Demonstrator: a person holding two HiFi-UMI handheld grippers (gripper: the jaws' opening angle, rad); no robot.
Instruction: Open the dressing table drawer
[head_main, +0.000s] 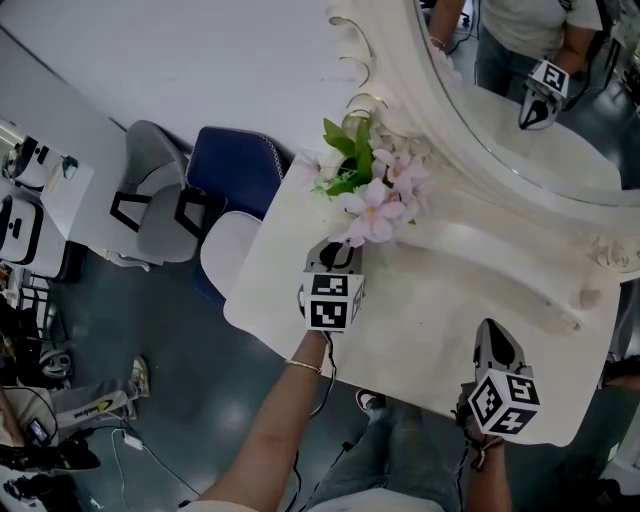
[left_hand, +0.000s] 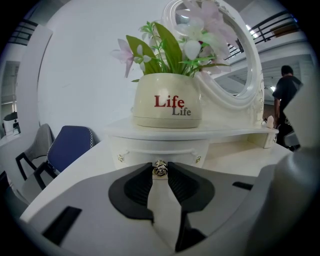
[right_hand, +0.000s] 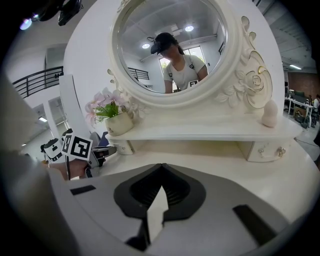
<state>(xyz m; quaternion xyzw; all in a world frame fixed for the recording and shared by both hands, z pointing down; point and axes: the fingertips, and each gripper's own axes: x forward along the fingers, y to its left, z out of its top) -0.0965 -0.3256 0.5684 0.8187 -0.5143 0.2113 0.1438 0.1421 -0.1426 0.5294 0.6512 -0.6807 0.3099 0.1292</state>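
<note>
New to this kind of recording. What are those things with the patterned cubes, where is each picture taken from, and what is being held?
There is no robot. A person holds a two-jaw gripper in each hand, and the cubes are part of the grippers. The head view looks down from the person's head onto a white dressing table with a mirror and a flower pot. The other two pictures come from cameras riding on the grippers, looking along their jaws. The left gripper is closed on the small metal knob of the drawer under the pot. The drawer is not yet open. The right gripper is over the tabletop, jaws together, holding nothing.
</note>
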